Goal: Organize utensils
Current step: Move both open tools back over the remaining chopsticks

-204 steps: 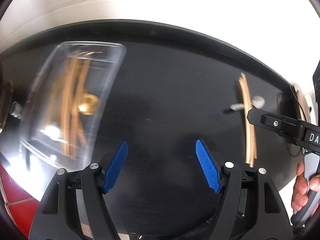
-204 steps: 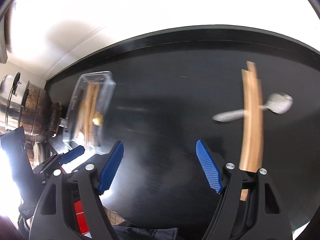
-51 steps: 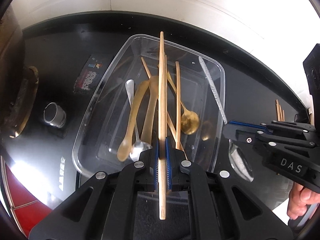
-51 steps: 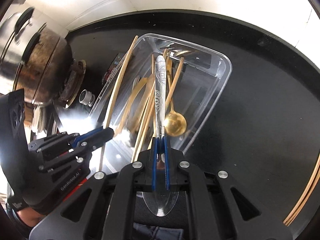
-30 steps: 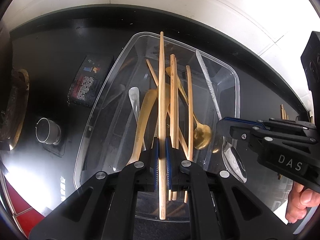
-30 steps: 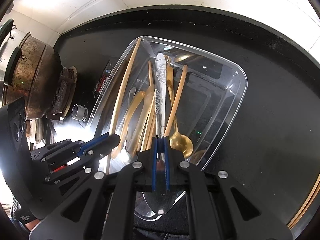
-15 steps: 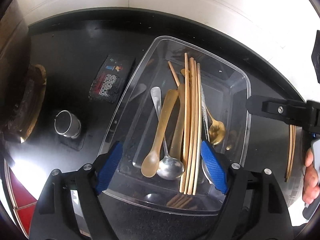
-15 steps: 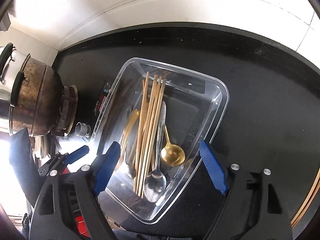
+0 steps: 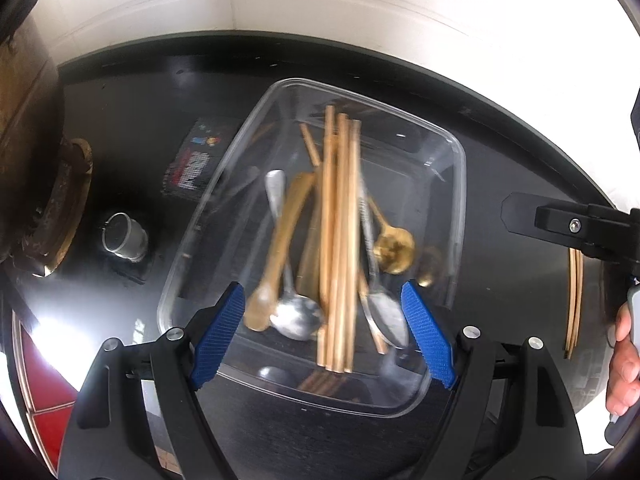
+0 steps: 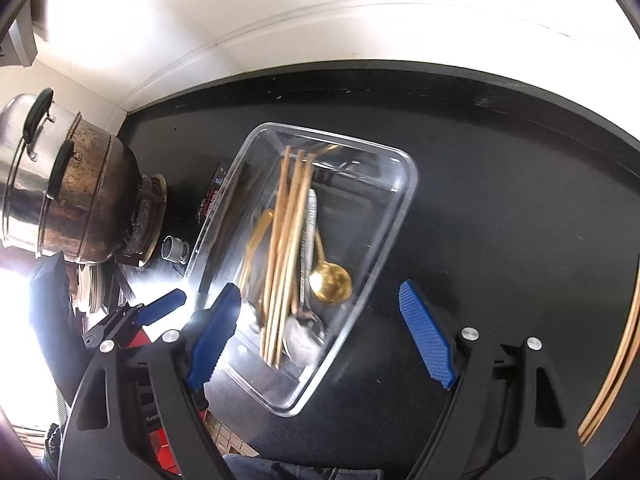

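A clear plastic tray [image 9: 460, 152] [image 10: 404, 200] lies on the black countertop. In it lie several wooden chopsticks [image 9: 340, 240] [image 10: 286, 248], a gold spoon [image 9: 394, 250] [image 10: 332, 282], silver spoons [image 9: 296, 316] [image 10: 302, 336] and a tan spoon [image 9: 280, 248]. My left gripper [image 9: 322, 336] hovers open above the tray's near end, nothing between its blue pads. My right gripper [image 10: 320, 336] is open too, above the tray's near right corner, holding nothing. More chopsticks [image 9: 574, 304] [image 10: 612, 384] lie on the counter to the right.
A rusty pot [image 10: 92, 200] with a steel pot on top stands at the left on a burner. A small metal cup [image 9: 124, 236] [image 10: 176, 248] and a dark packet [image 9: 192, 160] lie left of the tray. A hand [image 9: 624, 360] holds the right gripper's handle.
Both grippers opened, dropping a chopstick and a silver spoon into the tray. Both then rose and drew back from it.
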